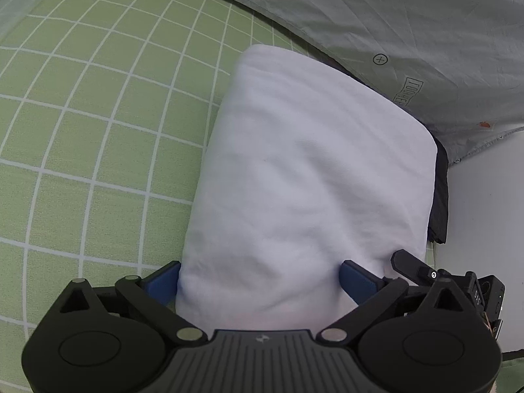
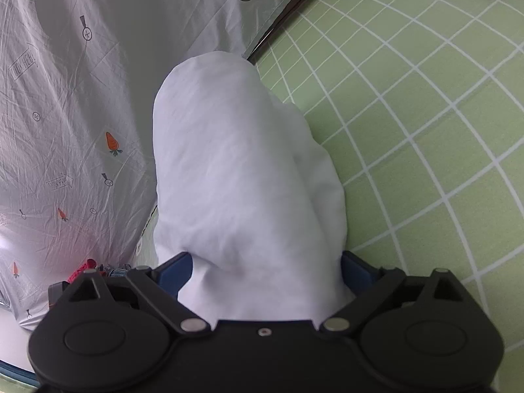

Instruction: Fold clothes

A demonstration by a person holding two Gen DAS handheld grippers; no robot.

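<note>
A folded white garment (image 1: pixel 311 170) lies on the green checked sheet (image 1: pixel 98 131), its near end between the blue pads (image 1: pixel 357 283) of my left gripper (image 1: pixel 260 271). That gripper stands wide open, and the cloth fills the gap between its jaws. In the right wrist view the same white garment (image 2: pixel 242 163) runs away from the camera as a rounded bundle. My right gripper (image 2: pixel 265 262) is also wide open around its near end, with the blue pads (image 2: pixel 173 270) beside the cloth. The black body of the right gripper (image 1: pixel 458 288) shows at the lower right of the left wrist view.
A grey-white sheet printed with carrots (image 2: pixel 65 114) lies along one side of the garment, also seen as the sheet (image 1: pixel 393 32). A dark cloth (image 1: pixel 440 196) pokes out from under the white garment. A red object (image 2: pixel 82 268) sits by the right gripper.
</note>
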